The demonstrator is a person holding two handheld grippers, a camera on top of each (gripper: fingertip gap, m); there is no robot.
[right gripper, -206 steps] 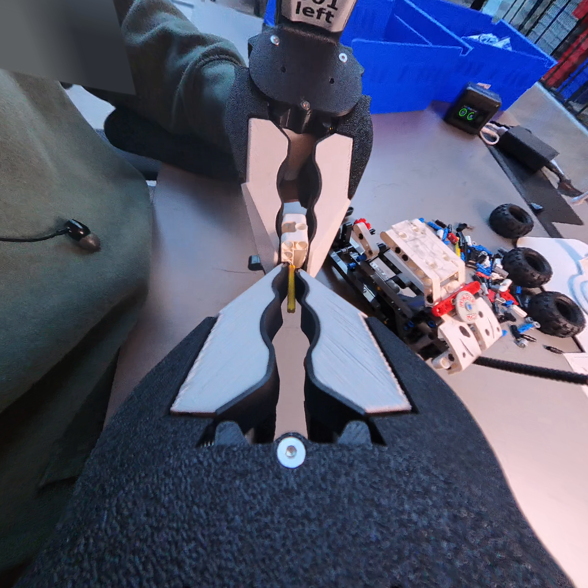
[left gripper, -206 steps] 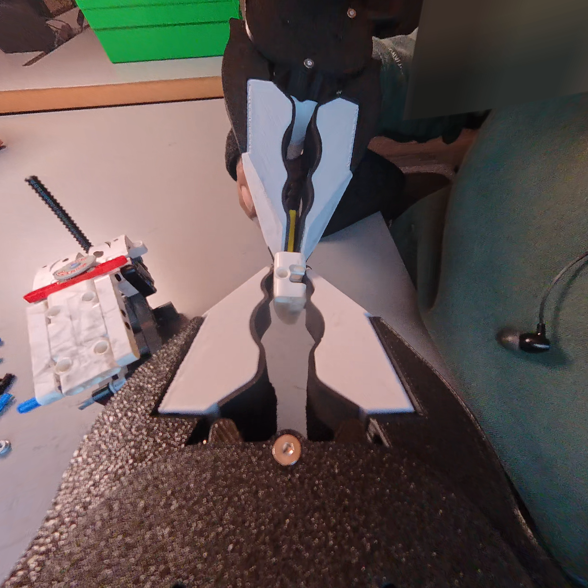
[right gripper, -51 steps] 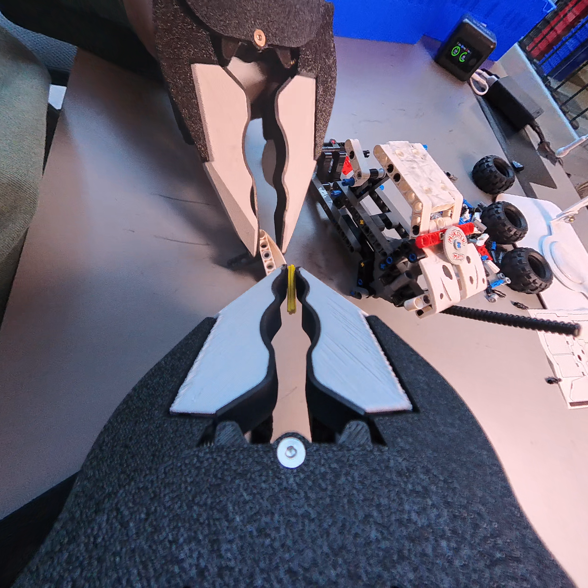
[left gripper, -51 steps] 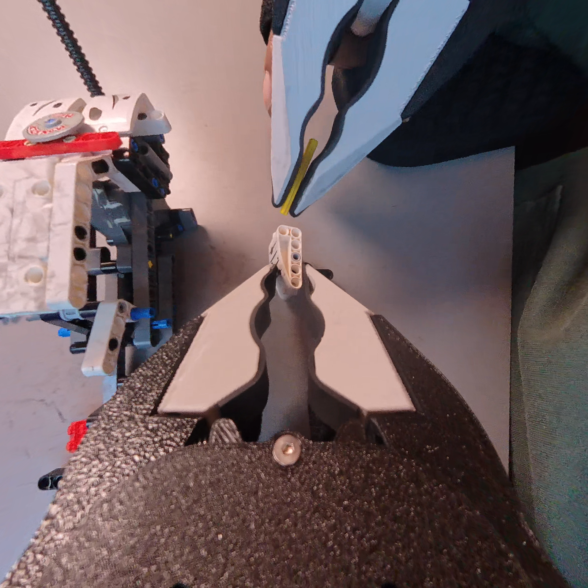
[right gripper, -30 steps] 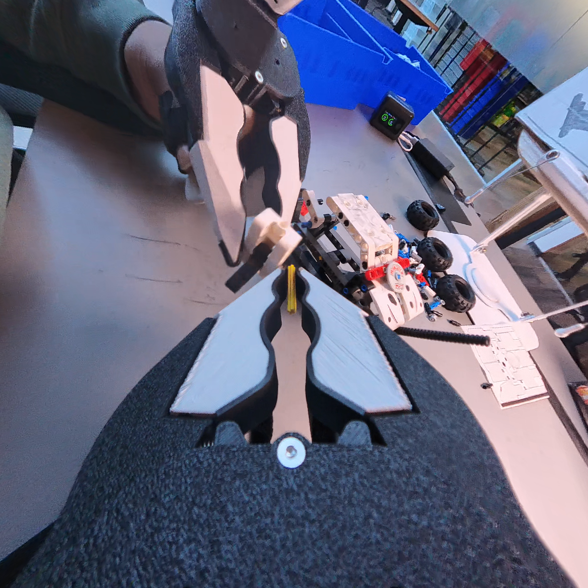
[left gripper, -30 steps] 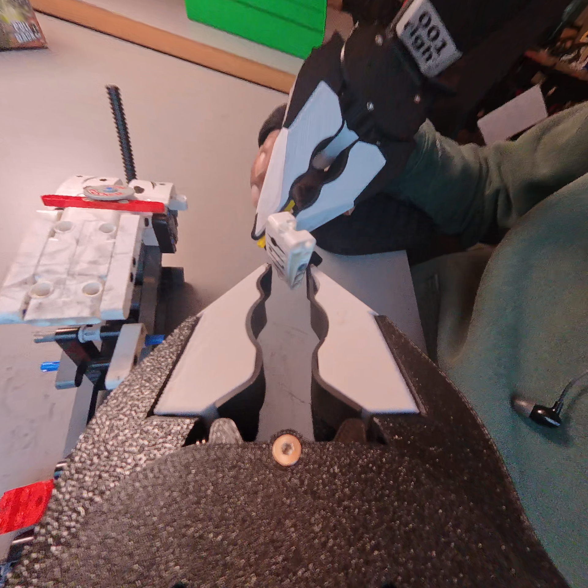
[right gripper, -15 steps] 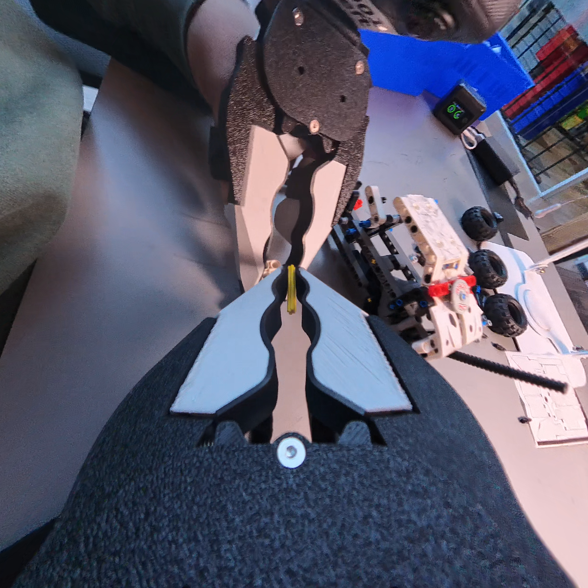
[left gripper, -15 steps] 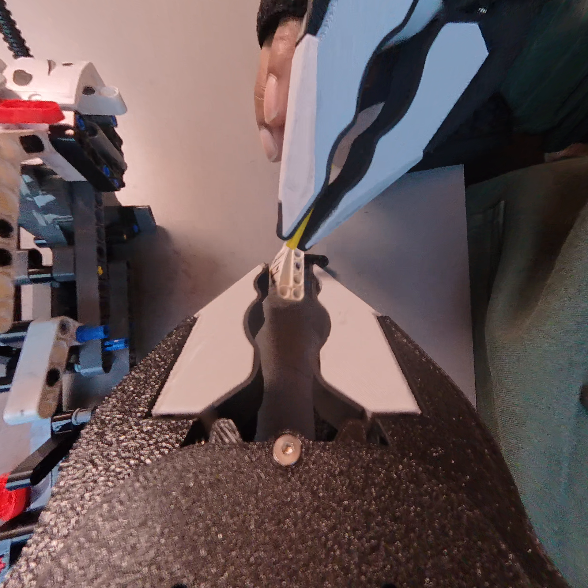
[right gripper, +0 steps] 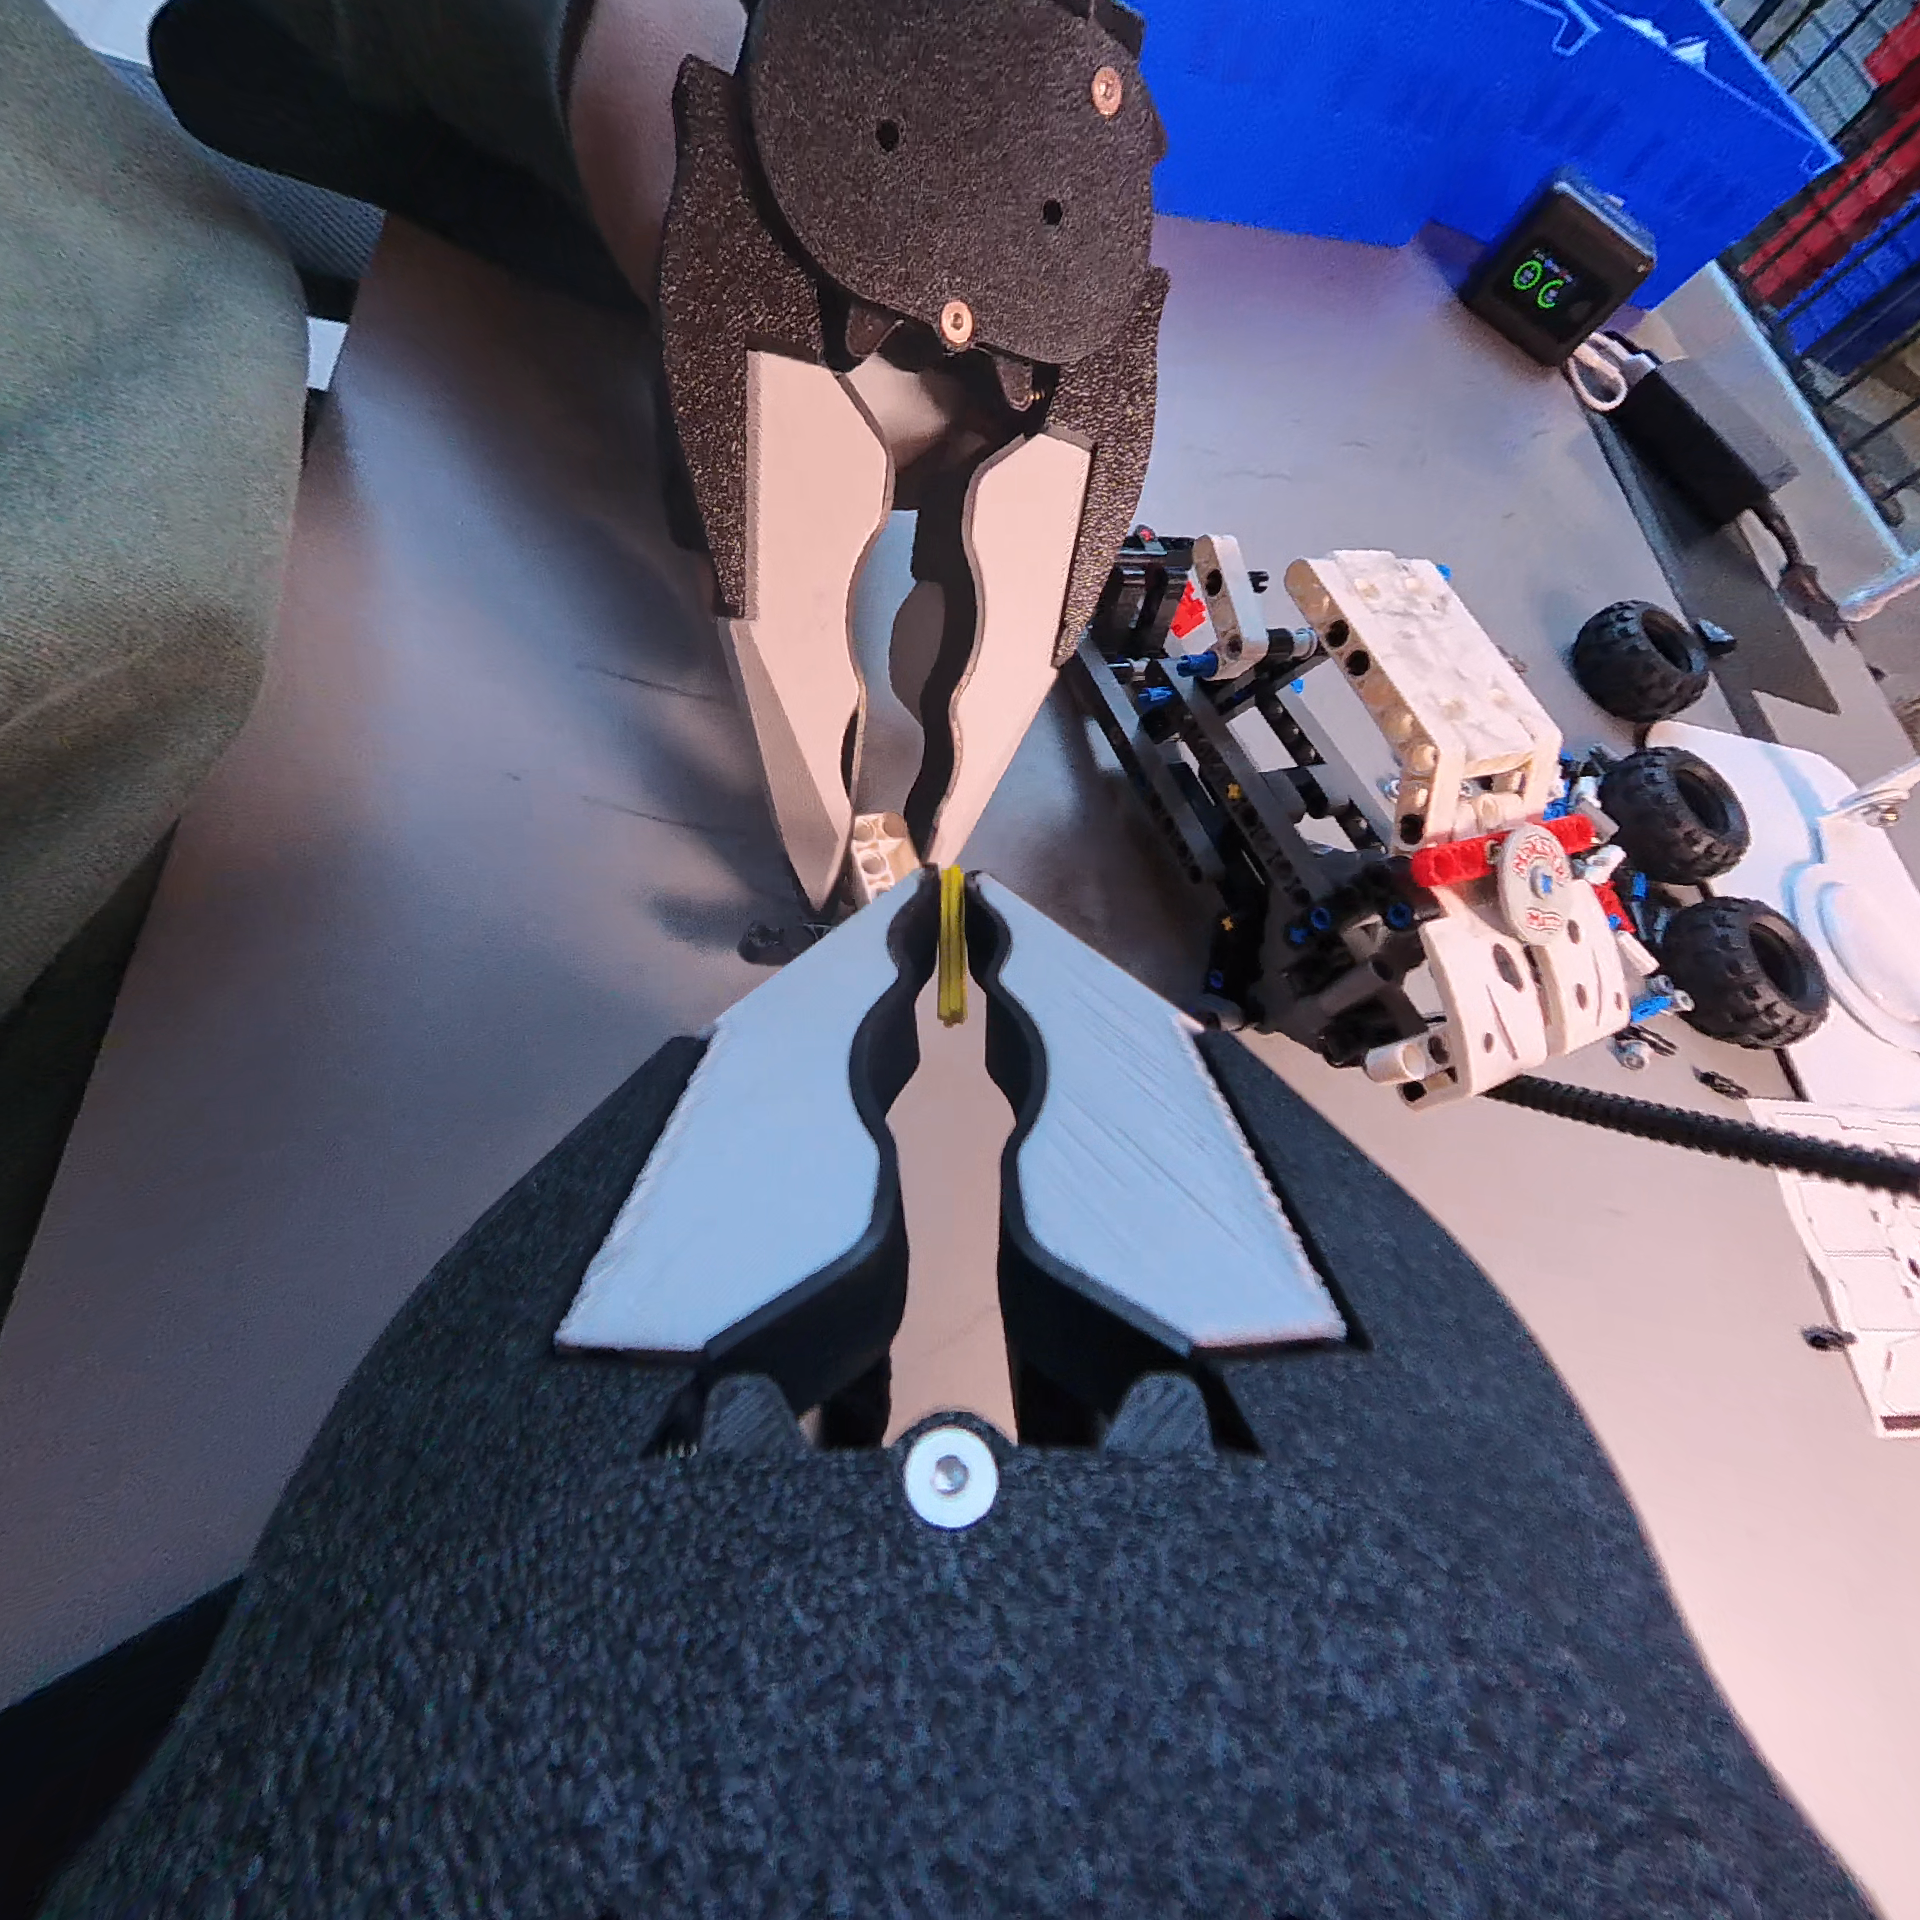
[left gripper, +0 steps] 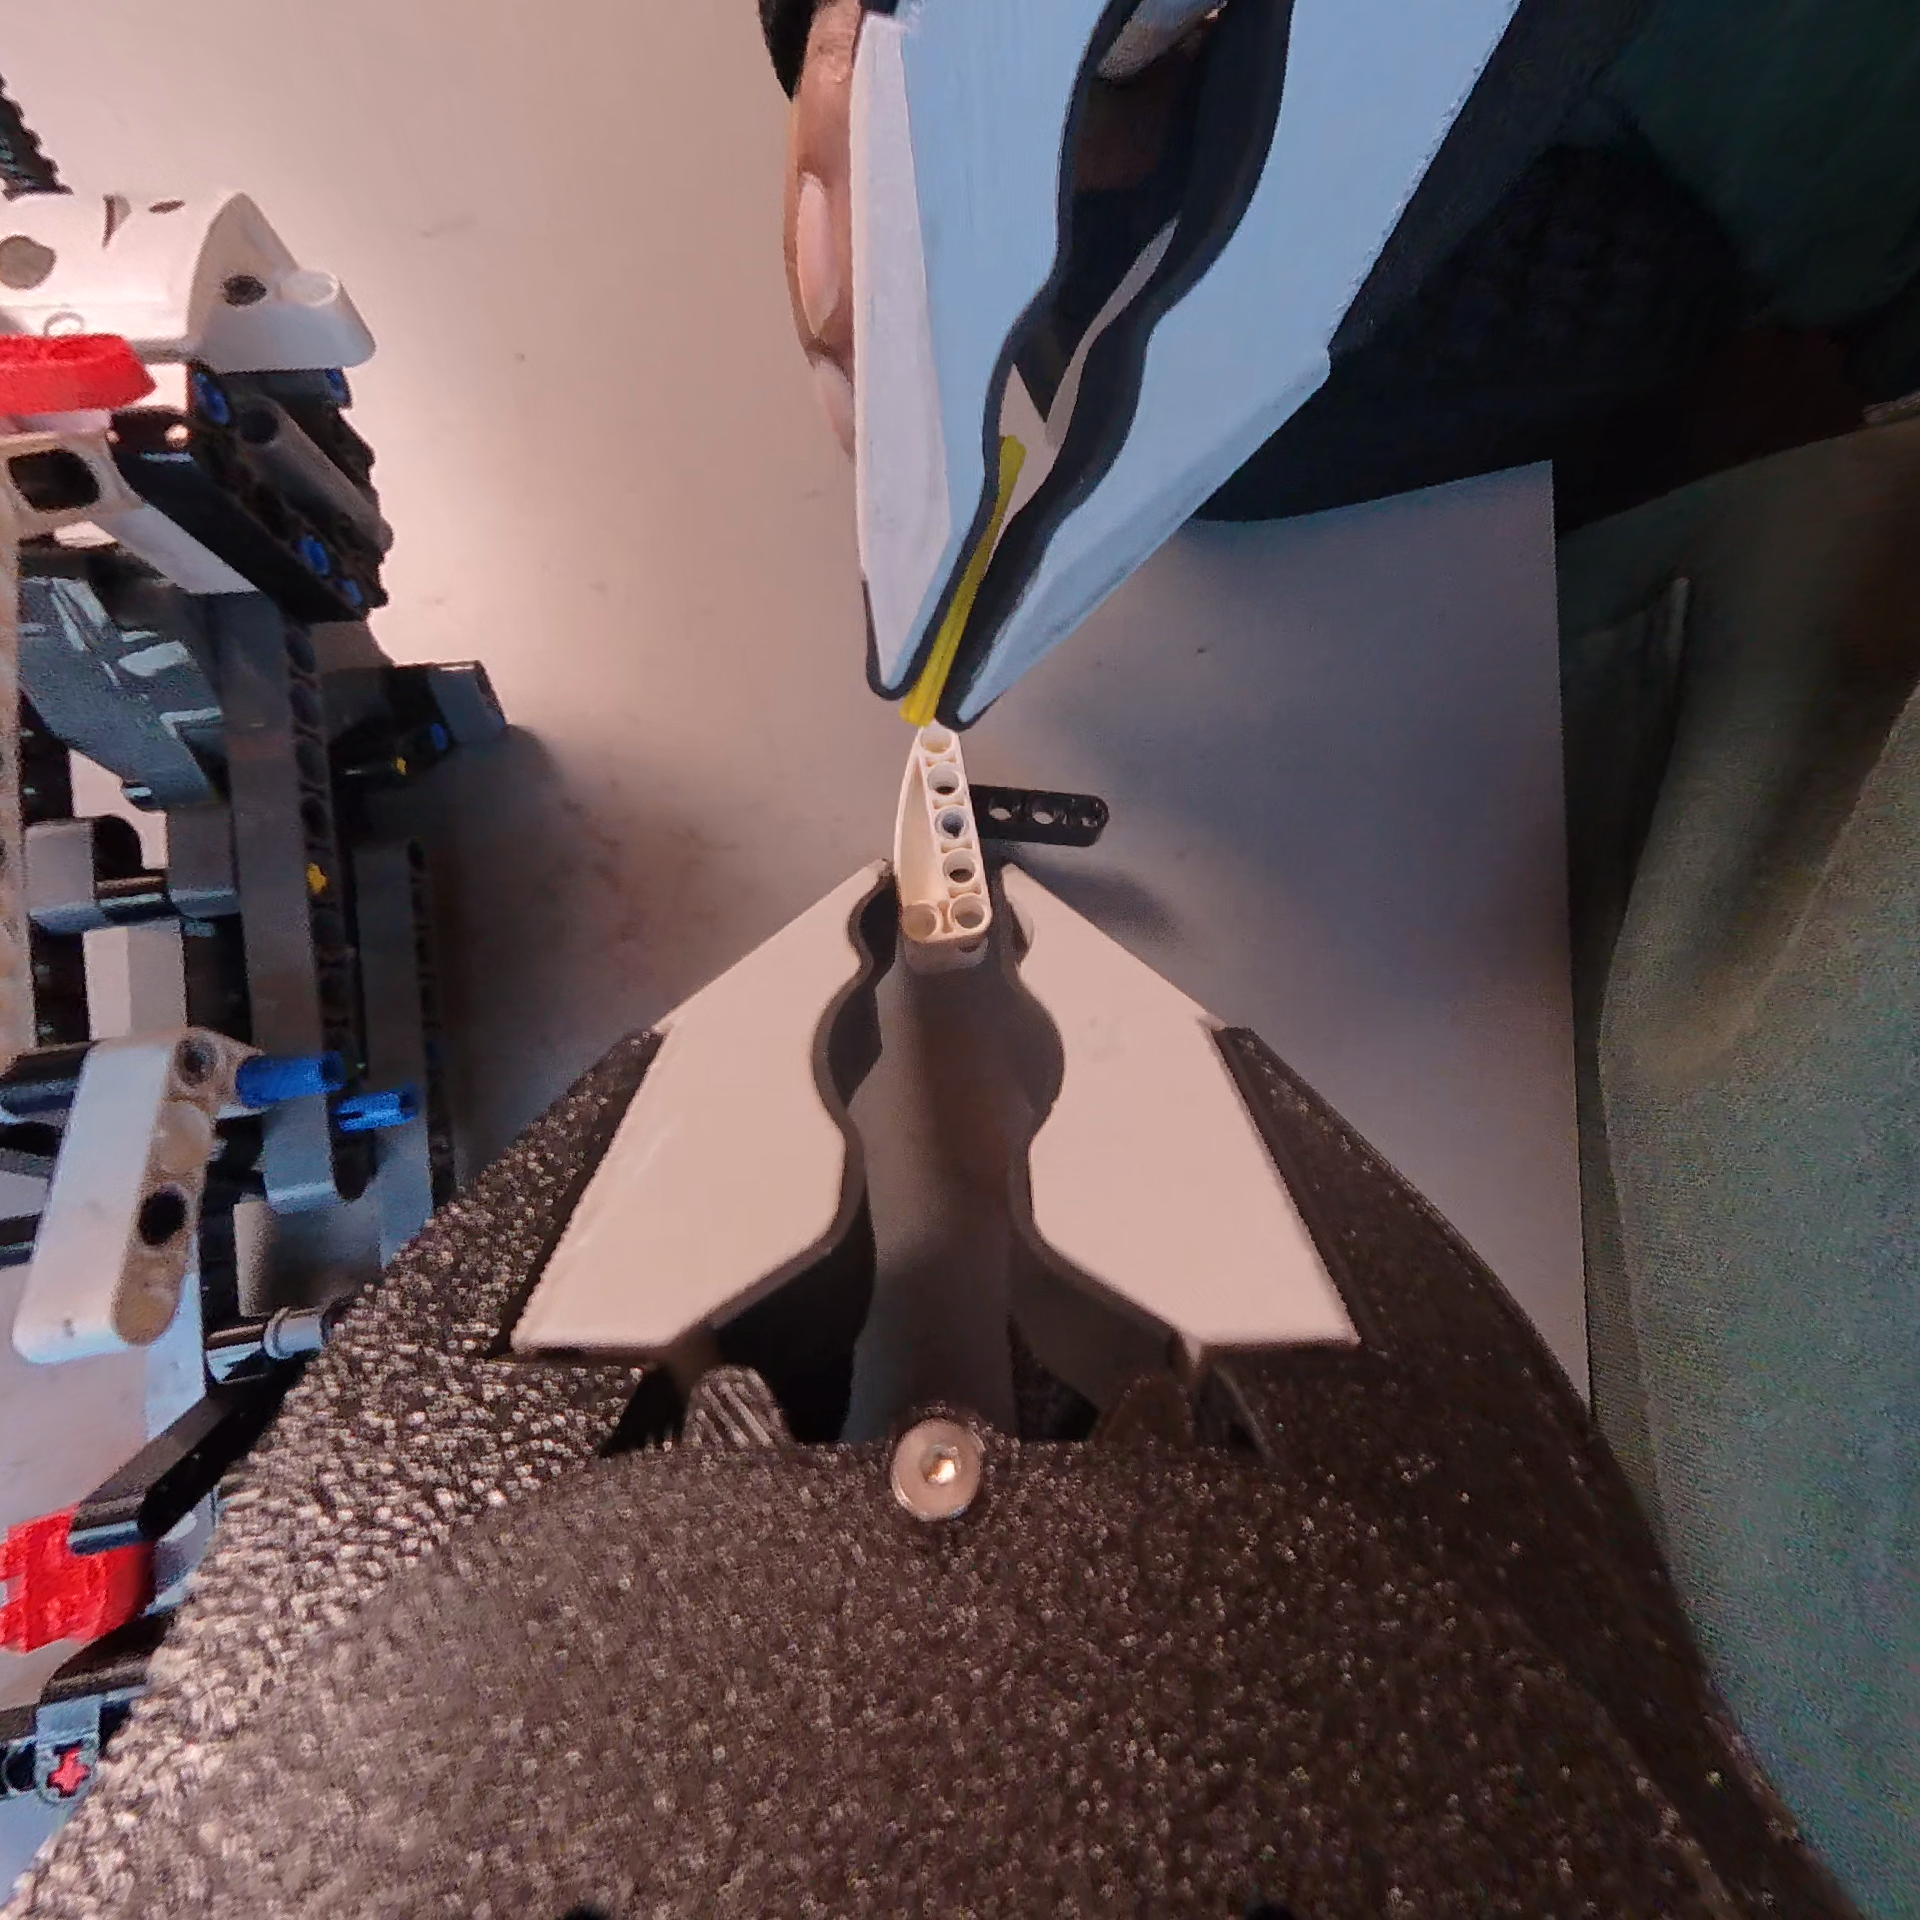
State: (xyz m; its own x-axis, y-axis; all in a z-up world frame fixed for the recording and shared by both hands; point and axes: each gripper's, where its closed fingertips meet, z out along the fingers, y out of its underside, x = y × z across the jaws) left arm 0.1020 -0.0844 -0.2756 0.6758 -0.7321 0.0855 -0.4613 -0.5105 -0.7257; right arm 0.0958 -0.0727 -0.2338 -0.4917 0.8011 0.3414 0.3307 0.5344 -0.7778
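The left gripper (left gripper: 940, 894) and the right gripper (right gripper: 951, 883) stand tip to tip above the table (right gripper: 436, 831). A perforated beam (left gripper: 943, 831) sits between the left tips, an axle (right gripper: 950, 940) between the right tips. Beside them stands a toy truck (right gripper: 1403, 810), with loose wheels (right gripper: 1642, 660) behind it.
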